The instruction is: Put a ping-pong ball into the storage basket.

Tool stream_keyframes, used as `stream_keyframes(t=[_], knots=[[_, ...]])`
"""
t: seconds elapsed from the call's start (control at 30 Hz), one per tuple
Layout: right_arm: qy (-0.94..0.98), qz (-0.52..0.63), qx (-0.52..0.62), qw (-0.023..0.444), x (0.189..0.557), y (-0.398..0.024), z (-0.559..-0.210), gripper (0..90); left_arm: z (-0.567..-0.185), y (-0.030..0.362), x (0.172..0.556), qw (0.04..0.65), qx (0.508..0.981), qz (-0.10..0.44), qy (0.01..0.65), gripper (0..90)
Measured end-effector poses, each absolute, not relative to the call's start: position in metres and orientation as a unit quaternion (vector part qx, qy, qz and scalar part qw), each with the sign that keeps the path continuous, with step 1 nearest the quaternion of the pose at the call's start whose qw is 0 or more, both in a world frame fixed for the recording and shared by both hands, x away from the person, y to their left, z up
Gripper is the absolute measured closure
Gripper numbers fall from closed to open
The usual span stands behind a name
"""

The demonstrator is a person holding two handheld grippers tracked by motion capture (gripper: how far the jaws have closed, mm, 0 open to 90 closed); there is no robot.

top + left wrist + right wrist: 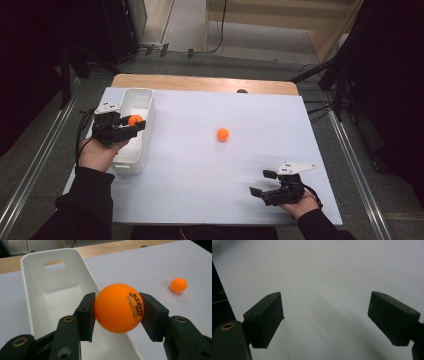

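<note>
both forearms wear dark, almost black long sleeves (82,200) that end at the wrists. the left gripper (131,124) and the right gripper (261,182) are black, each topped by a pale grey three-cornered plate (296,167) with small dark marks and trailing a black cable (79,137). up close the jaws end in flat rectangular black pads (86,315), with brass-ringed screw holes (227,326) in the arms behind them.

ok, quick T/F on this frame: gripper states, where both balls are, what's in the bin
1. The left gripper is shut on an orange ball. True.
2. That held ball already rests on the white bin floor. False: it is clamped between the jaws, above the bin's right rim.
3. The right gripper is open with nothing between its jaws. True.
4. The second orange ball lies inside the bin. False: it sits on the white table, apart from the bin.
5. The visible bin interior holds nothing. True.
</note>
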State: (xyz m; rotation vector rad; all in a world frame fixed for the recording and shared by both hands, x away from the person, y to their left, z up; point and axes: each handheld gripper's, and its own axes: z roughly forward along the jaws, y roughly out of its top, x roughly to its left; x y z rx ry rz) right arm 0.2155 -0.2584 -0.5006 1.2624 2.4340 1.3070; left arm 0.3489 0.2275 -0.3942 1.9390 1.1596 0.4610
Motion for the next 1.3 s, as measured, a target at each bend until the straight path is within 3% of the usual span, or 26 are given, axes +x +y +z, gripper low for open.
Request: stream_keyframes(t=[0.77, 1.3], knots=[[0.800, 0.429, 0.416, 0.049, 0.215, -0.258, -0.500, 11.6, -0.406, 0.232, 0.361, 0.380, 0.757, 0.221, 0.483, 50.3], [0.801, 0.429, 0.416, 0.047, 0.215, -0.257, -0.500, 11.6, -0.404, 0.241, 0.362, 0.387, 0.754, 0.190, 0.495, 49.7]])
